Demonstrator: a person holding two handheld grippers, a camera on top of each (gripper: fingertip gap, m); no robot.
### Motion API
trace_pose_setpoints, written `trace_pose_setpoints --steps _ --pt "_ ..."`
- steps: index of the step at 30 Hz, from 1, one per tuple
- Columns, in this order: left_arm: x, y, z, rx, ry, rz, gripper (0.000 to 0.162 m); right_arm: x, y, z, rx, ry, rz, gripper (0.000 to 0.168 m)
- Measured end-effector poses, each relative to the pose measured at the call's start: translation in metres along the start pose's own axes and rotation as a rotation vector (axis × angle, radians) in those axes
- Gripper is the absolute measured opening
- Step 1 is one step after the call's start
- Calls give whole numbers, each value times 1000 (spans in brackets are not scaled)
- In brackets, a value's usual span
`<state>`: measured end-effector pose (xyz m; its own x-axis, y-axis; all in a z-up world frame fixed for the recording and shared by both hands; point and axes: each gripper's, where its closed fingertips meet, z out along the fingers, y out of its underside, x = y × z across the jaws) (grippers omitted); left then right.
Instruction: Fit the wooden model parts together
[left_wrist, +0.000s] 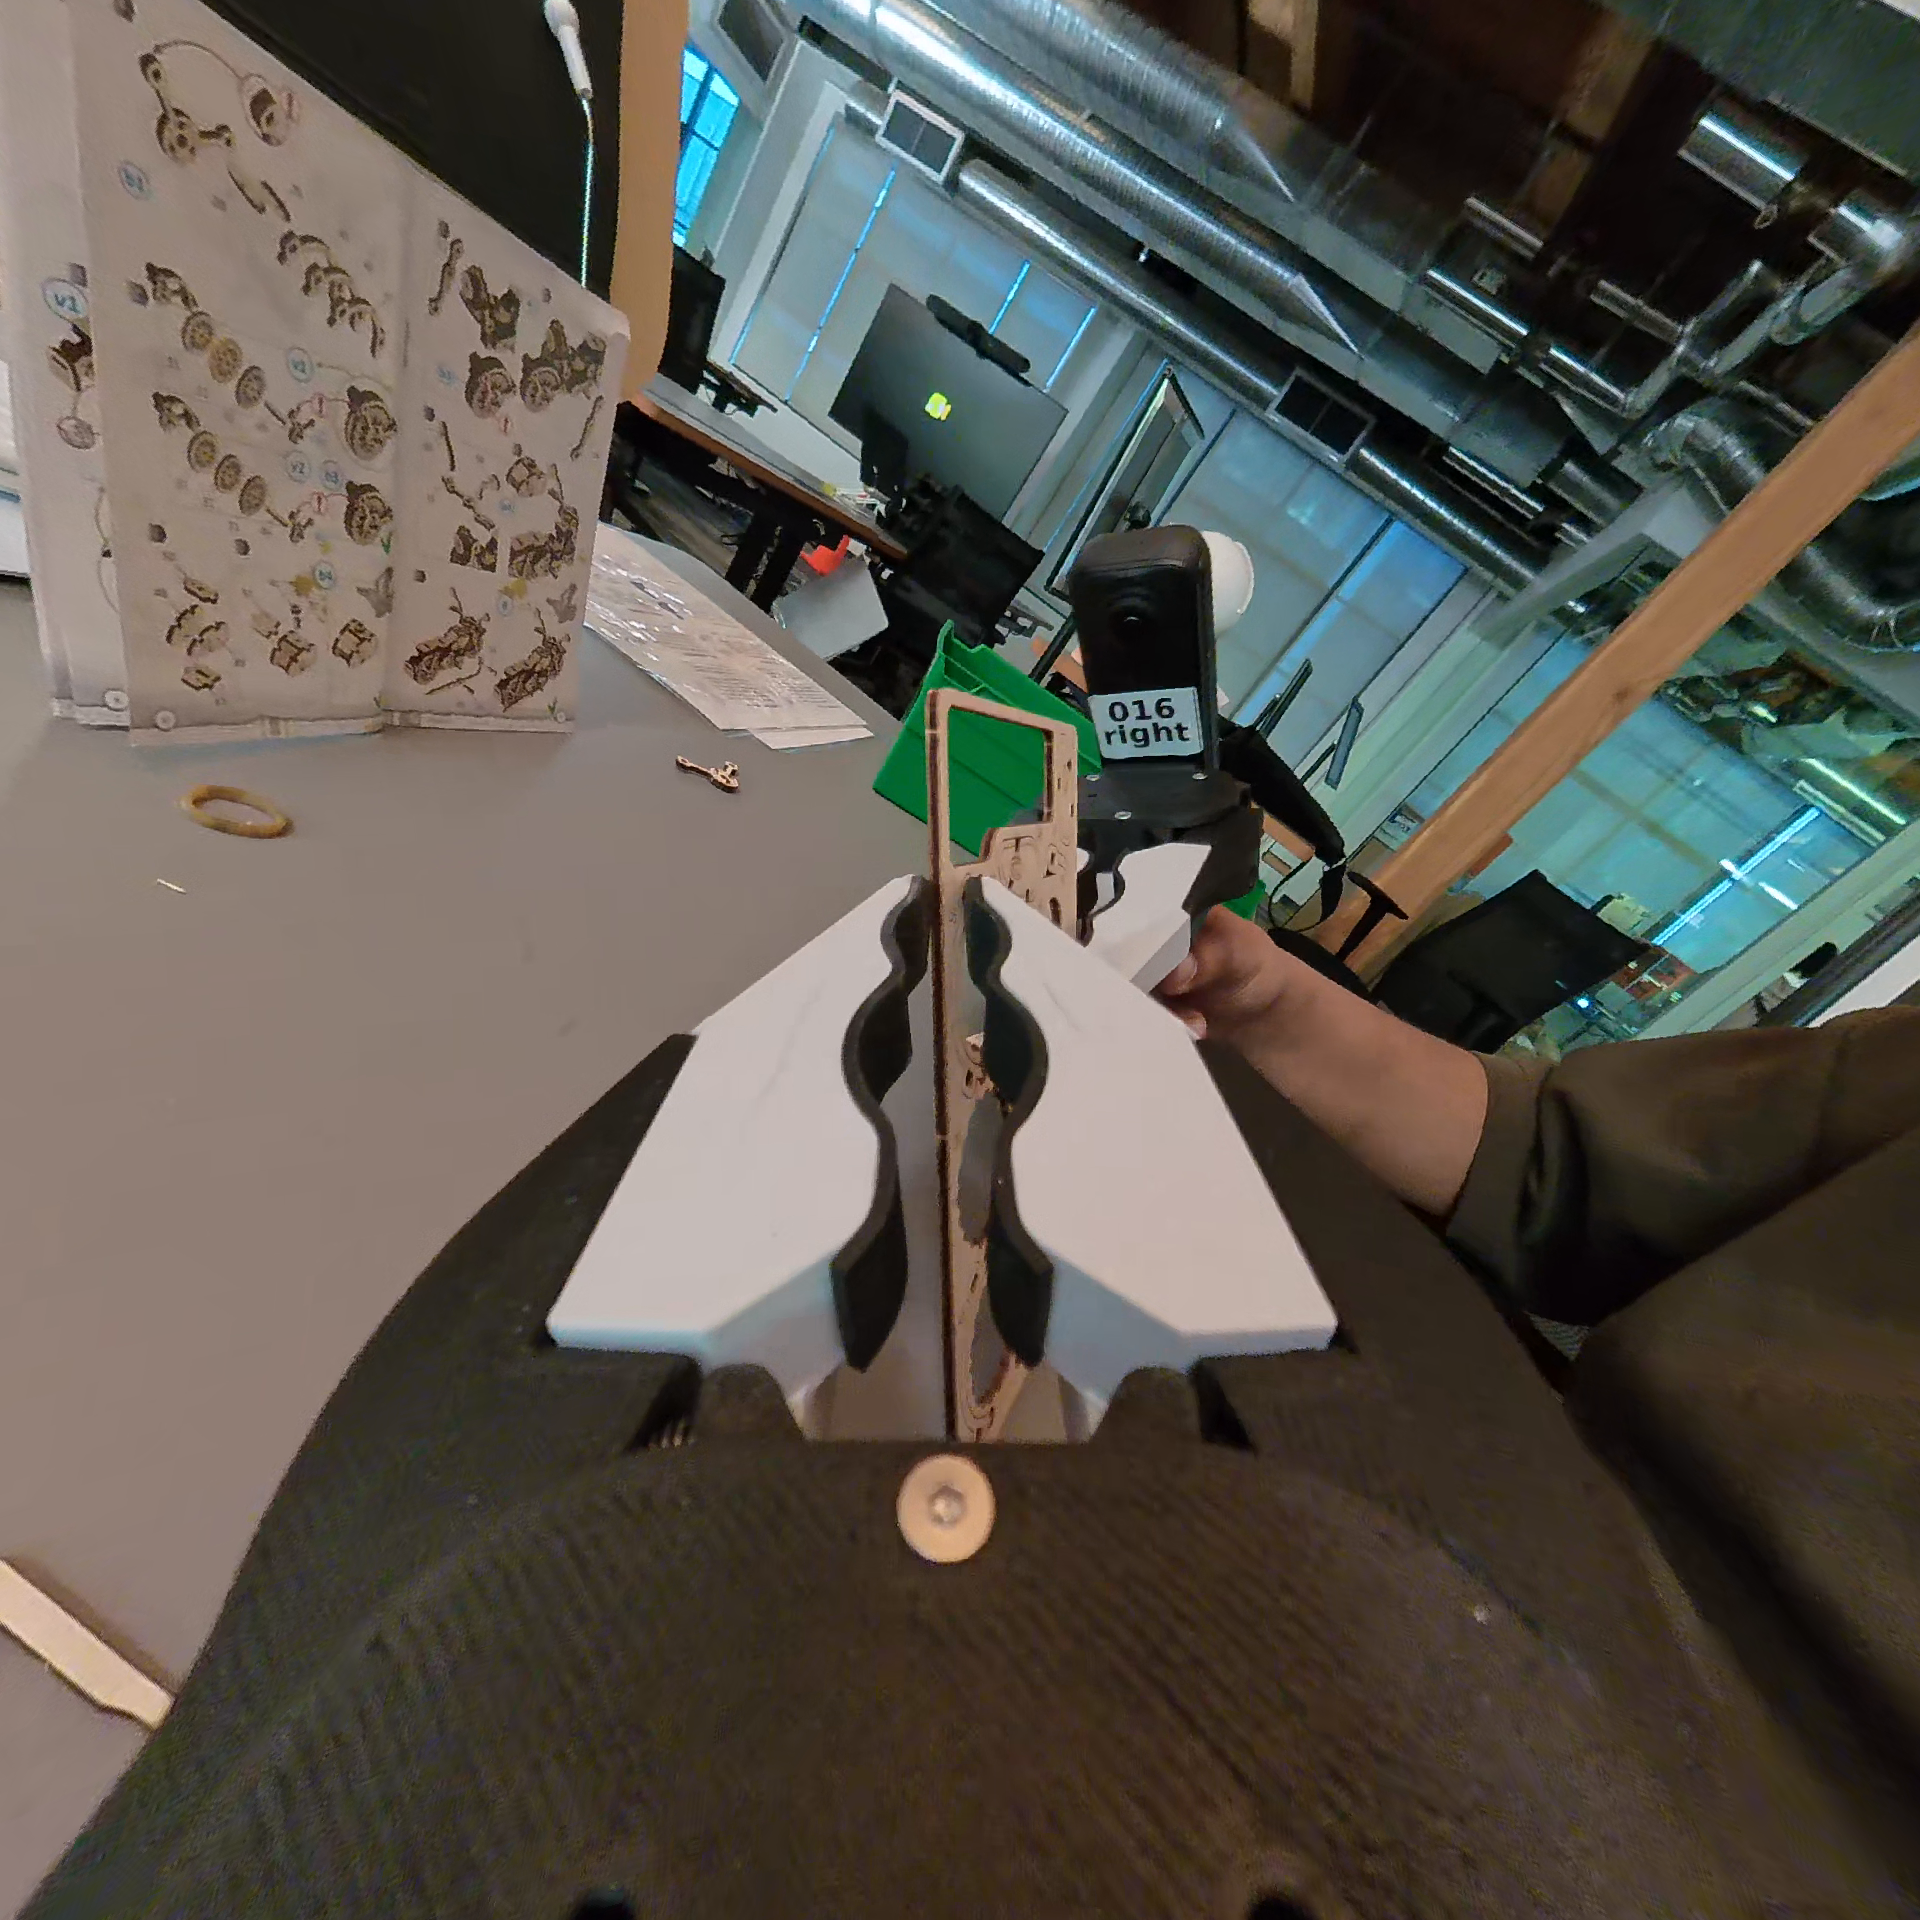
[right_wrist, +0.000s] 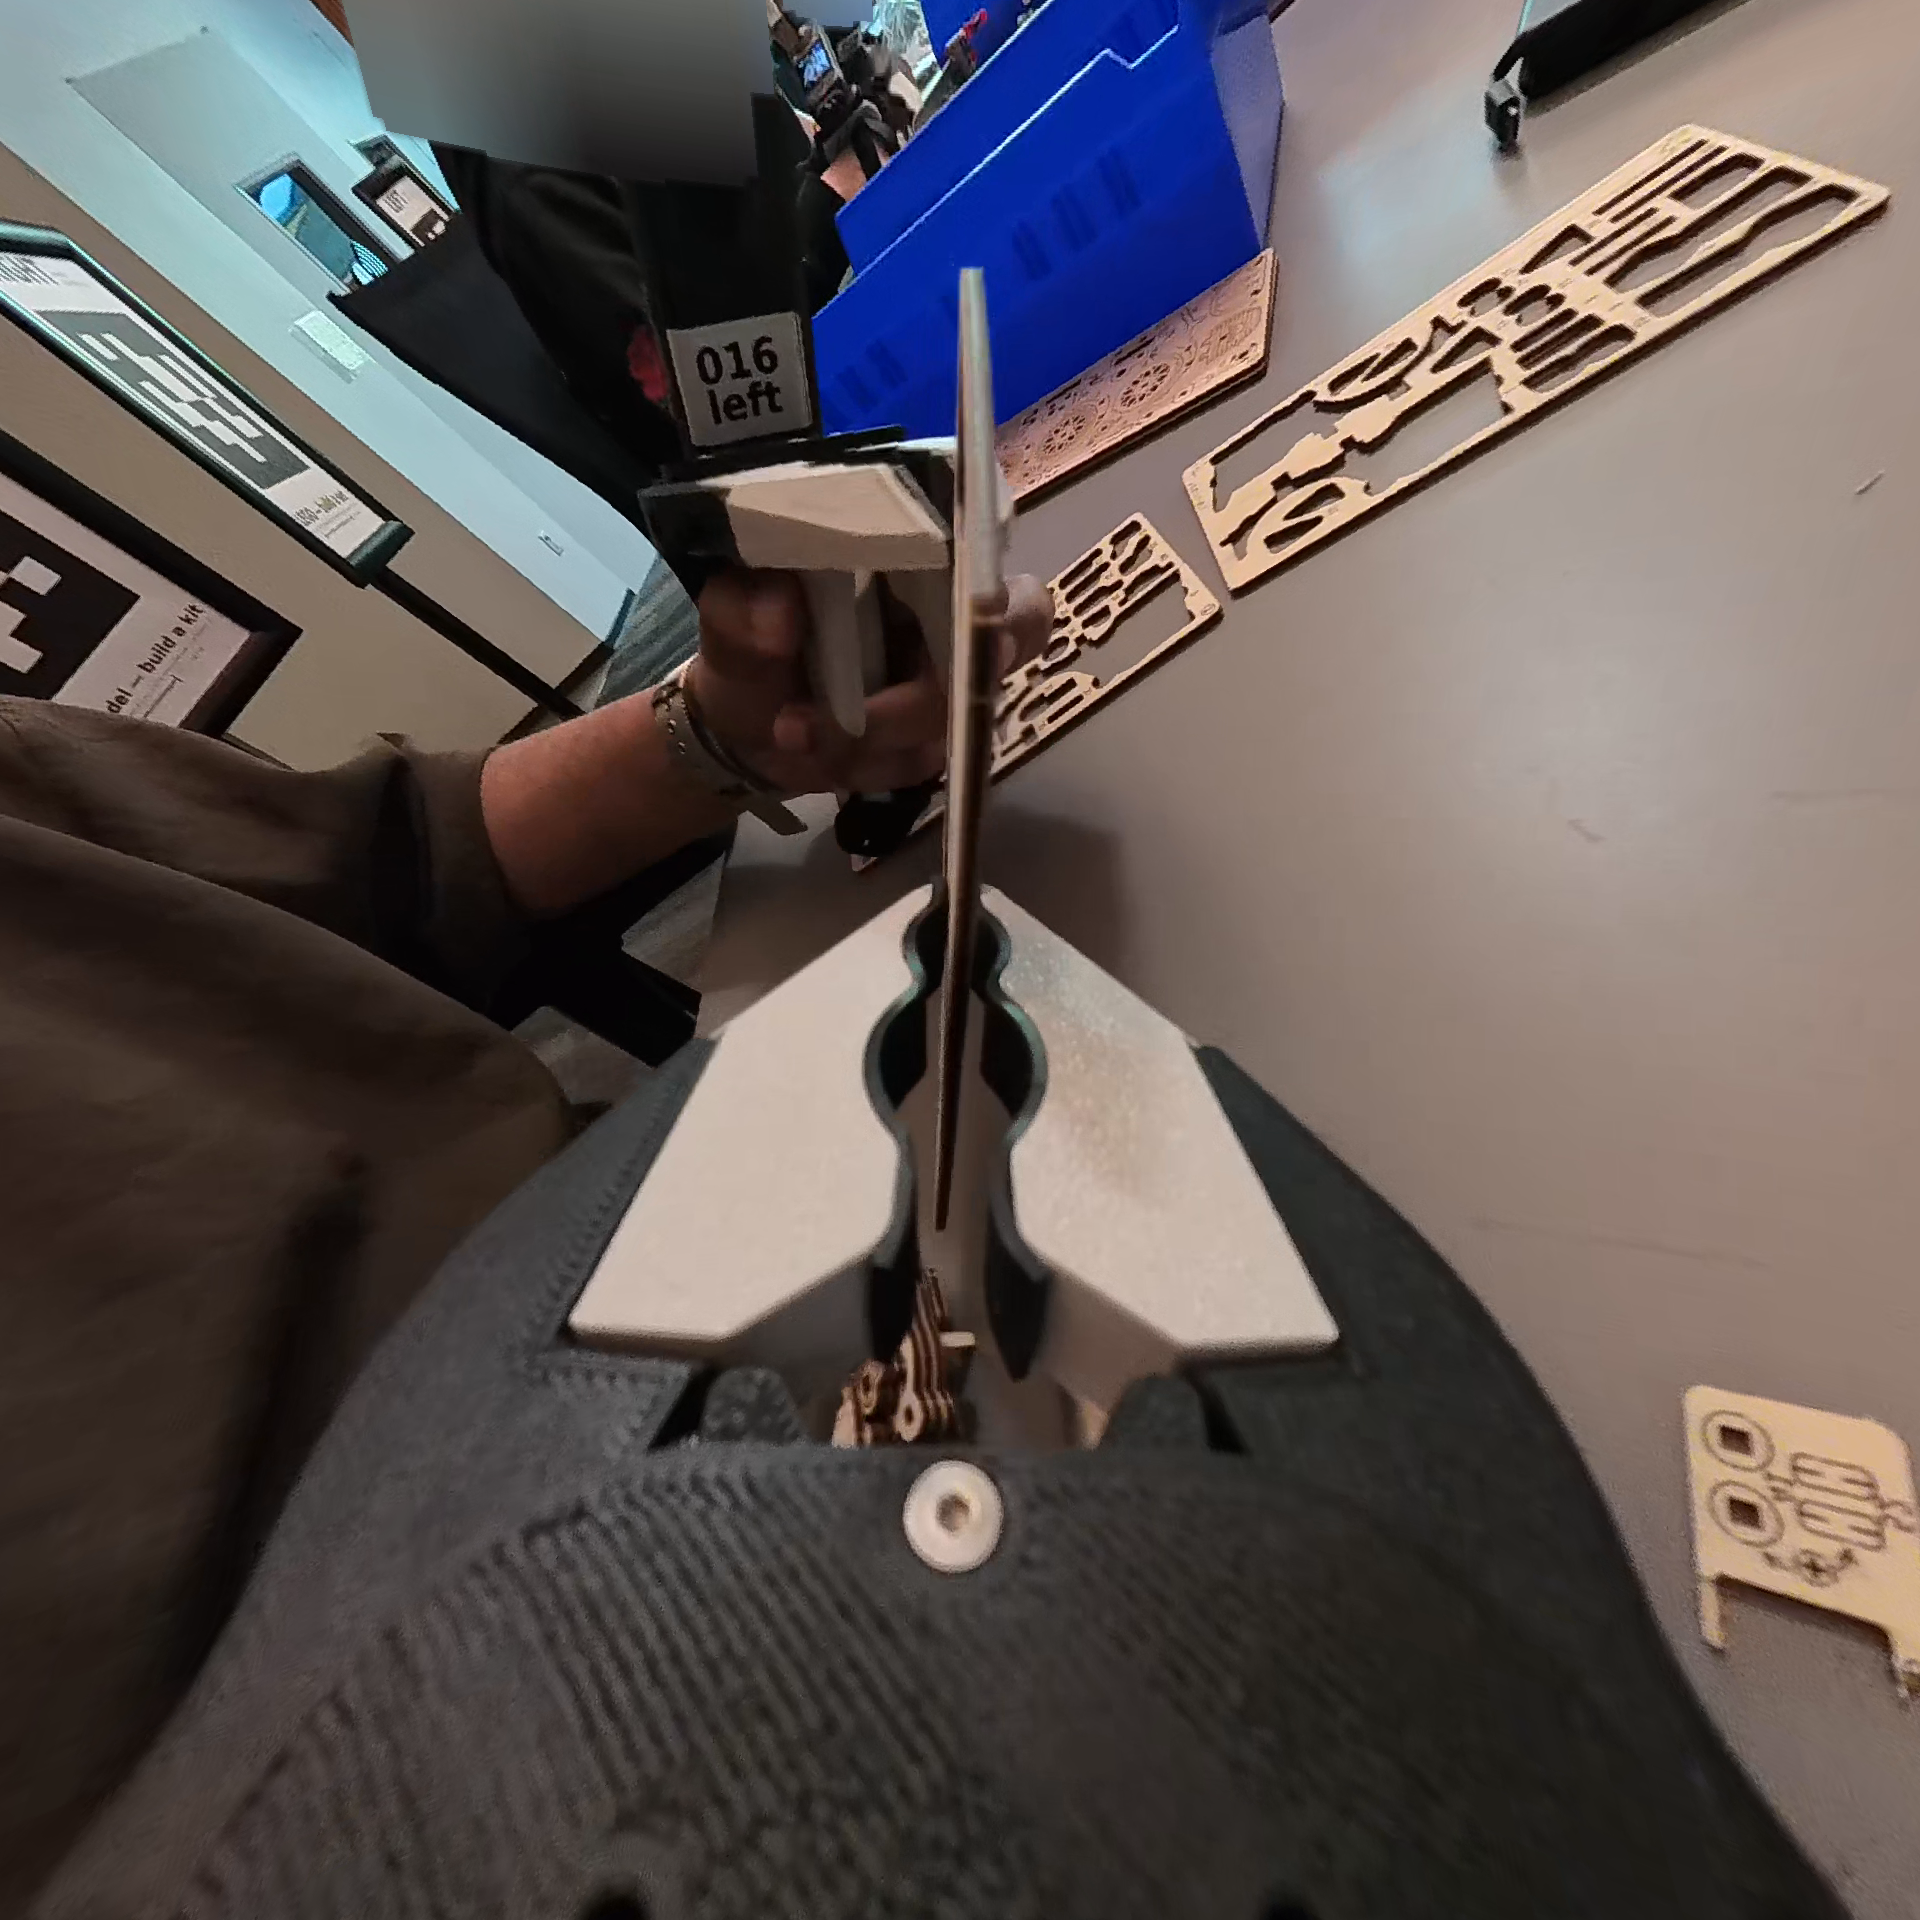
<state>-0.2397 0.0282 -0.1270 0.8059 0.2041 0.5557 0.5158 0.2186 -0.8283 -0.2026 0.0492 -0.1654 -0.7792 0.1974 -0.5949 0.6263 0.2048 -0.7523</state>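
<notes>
Mid-step in the assembly — a thin wooden sheet (left_wrist: 1003, 831), partly punched out, held edge-on between both tools above the grey tabletop (left_wrist: 416, 987). Left gripper (left_wrist: 951, 904): jaws narrow, clamped on the sheet's lower part. Right gripper (right_wrist: 961, 914): jaws also narrow around the same sheet's dark edge (right_wrist: 964, 727), though firm contact on both sides hard to confirm from here; a small layered wooden piece (right_wrist: 904, 1382) tucked deep near the jaw roots, cannot tell whether gripped or just resting.

Sheet's long axis running forward along the left tool's fingers, far end pointing up and away, flat faces turned sideways; in the right wrist view, a near-vertical sliver reaching toward the left tool.

Likely next: freeing a part from the sheet or passing it over — calls for steady counter-pressure and little twist, thin plywood snapping easily.

Elsewhere: more cut-out sheets (right_wrist: 1538, 384) lying flat, an instruction leaflet (left_wrist: 312, 416) standing upright, a rubber band (left_wrist: 235, 810).
</notes>
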Motion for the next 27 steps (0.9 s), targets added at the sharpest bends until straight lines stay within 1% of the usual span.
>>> trace_pose_setpoints --steps 10,12,21,27 --pt "2 -1 -1 12 39 -52 4 -1 -1 1 7 0 5 1" --pt "4 -1 -1 14 52 -50 6 -1 -2 1 13 -5 8 1" --pt "4 -2 1 23 34 -31 3 -3 -3 1 22 -15 16 2" --pt "5 -2 1 38 52 -62 3 -3 -2 2 12 -12 11 2"
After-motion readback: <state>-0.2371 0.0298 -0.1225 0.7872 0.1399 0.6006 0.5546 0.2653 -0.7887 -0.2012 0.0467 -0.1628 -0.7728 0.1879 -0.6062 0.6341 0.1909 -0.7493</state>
